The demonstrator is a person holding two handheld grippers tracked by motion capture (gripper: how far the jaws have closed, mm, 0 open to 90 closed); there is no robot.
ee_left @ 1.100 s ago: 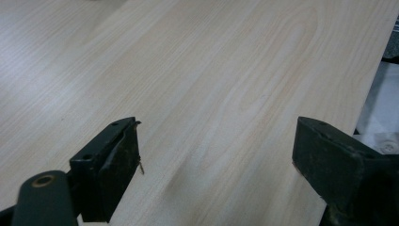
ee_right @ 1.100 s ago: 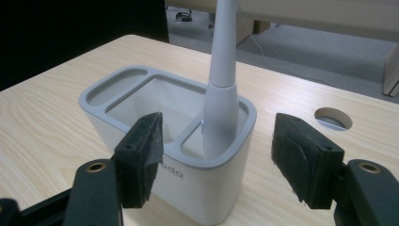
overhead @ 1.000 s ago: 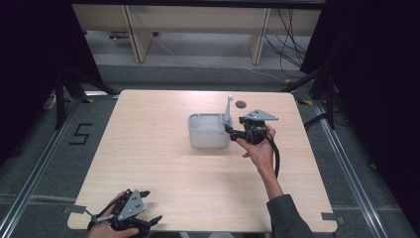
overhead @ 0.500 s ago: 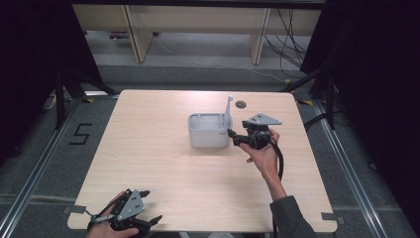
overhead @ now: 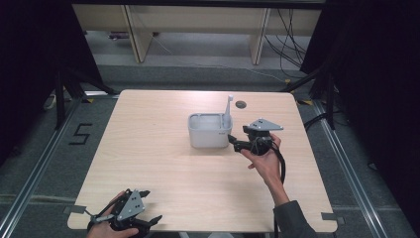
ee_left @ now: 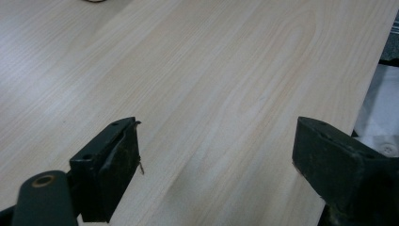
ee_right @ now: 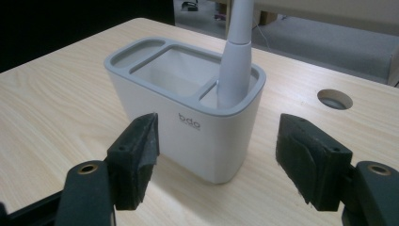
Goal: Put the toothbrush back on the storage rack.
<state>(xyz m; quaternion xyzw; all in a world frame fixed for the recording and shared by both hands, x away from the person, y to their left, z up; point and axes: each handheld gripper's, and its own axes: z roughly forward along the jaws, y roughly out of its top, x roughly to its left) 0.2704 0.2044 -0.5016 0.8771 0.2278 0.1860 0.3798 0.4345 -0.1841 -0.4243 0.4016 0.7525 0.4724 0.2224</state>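
From the high view, the right gripper (overhead: 232, 143) sits just beside the white holder (overhead: 208, 131) – jaws apart, having just been opening, gripping nothing – while the left gripper (overhead: 148, 220) rests well apart from it at the surface's (overhead: 163, 163) near edge. The left gripper view shows wide-open jaws over bare wood. The right gripper view shows the holder near its spread jaws, not touching – a grey handle (ee_right: 235, 61) stands upright in its end compartment.

The holder (overhead: 209, 131) in front of me was a pale grey, box-shaped tub with rounded corners and a darker grey rim, standing upright on the table, at about eleven o'clock from my right hand. It had one large compartment and two small ones. A grey handle (overhead: 228, 110) stood near-upright in a small corner compartment, leaning slightly.
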